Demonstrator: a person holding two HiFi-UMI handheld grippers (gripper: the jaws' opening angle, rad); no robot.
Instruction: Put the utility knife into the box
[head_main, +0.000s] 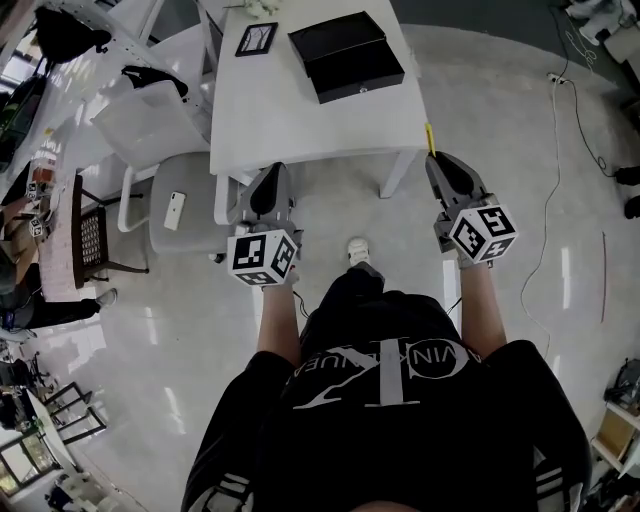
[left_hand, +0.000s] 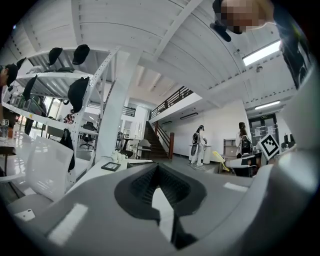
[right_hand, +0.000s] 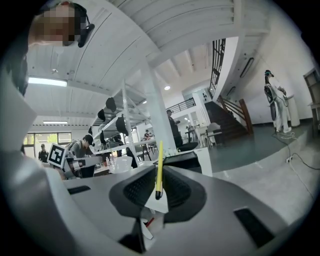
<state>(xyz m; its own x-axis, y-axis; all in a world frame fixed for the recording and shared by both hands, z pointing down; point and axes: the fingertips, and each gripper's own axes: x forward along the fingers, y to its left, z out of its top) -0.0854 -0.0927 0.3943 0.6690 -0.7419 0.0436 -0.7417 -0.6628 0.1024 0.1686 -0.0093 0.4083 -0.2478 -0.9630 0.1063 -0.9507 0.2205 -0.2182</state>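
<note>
— Starting at the left: what's the left gripper (left_hand: 158, 167) doing?

— Nothing. Its jaws are closed together with nothing between them, and it hangs over the floor short of the table's (head_main: 300, 120) near edge.

— And the box (head_main: 347, 56)?

— It's black and sits toward the table's far right corner (its lid seems to lie just beside it).

— Where's the utility knife (right_hand: 159, 170)?

— It's clamped in the right gripper (right_hand: 159, 175), just off the table's near right corner and not yet over it.

— How will it handle?

— I'd guess it's light and stiff, a thin yellow body with a smooth shell that could slip or swivel. The jaws grip its flat sides near the dark lower end. A hold nearer the middle would twist less.

— Which way does it point?

— Its long axis runs roughly in line with the jaws. The free end sticks out past the tips, away from the person and toward the table. I can't tell which end has the blade.
</note>
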